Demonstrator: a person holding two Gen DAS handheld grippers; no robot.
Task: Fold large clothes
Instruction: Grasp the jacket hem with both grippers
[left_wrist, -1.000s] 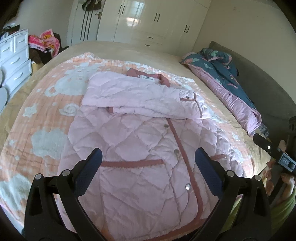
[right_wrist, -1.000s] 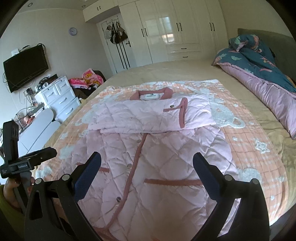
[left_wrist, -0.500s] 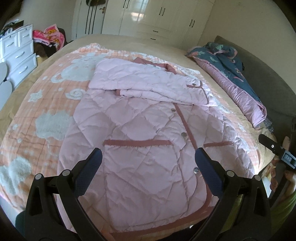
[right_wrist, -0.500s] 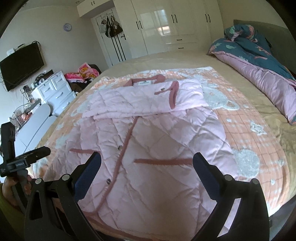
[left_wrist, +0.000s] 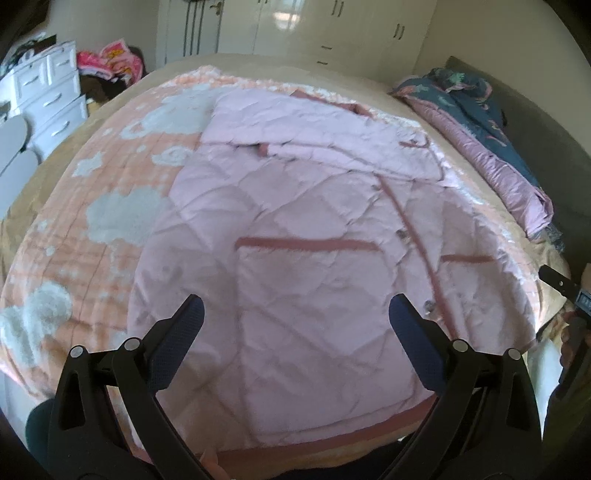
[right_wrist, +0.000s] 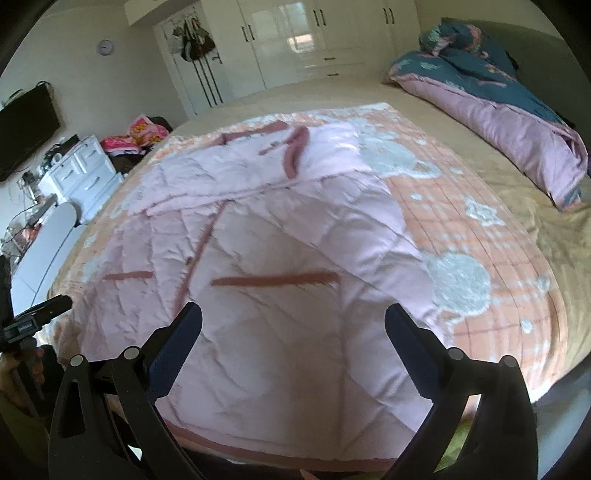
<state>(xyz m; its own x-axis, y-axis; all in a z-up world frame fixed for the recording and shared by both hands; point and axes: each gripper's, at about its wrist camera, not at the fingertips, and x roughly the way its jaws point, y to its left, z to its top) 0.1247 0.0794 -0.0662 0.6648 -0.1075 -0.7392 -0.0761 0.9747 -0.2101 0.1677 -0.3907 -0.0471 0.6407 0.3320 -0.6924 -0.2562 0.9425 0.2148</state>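
A large pink quilted coat (left_wrist: 314, 258) (right_wrist: 280, 258) with dusty-rose trim lies flat on the bed, front up, sleeves folded across the chest at the far end. Its hem runs along the near bed edge. My left gripper (left_wrist: 295, 317) hangs open above the hem's left half, nothing between its fingers. My right gripper (right_wrist: 293, 319) is open too, over the hem's right half, just above the fabric. Each gripper shows at the edge of the other's view, the right gripper (left_wrist: 565, 288) and the left gripper (right_wrist: 33, 317), held in a hand.
The coat rests on a peach blanket (left_wrist: 92, 206) (right_wrist: 472, 251) with white cloud shapes. A rolled navy-and-pink duvet (left_wrist: 491, 133) (right_wrist: 509, 118) lies along the right side of the bed. White drawers (left_wrist: 48, 99) stand left, wardrobes (right_wrist: 295, 40) at the back.
Both grippers have dropped lower and closer to the coat's hem; the coat fills more of both views. Both stay open. The coat has not moved.
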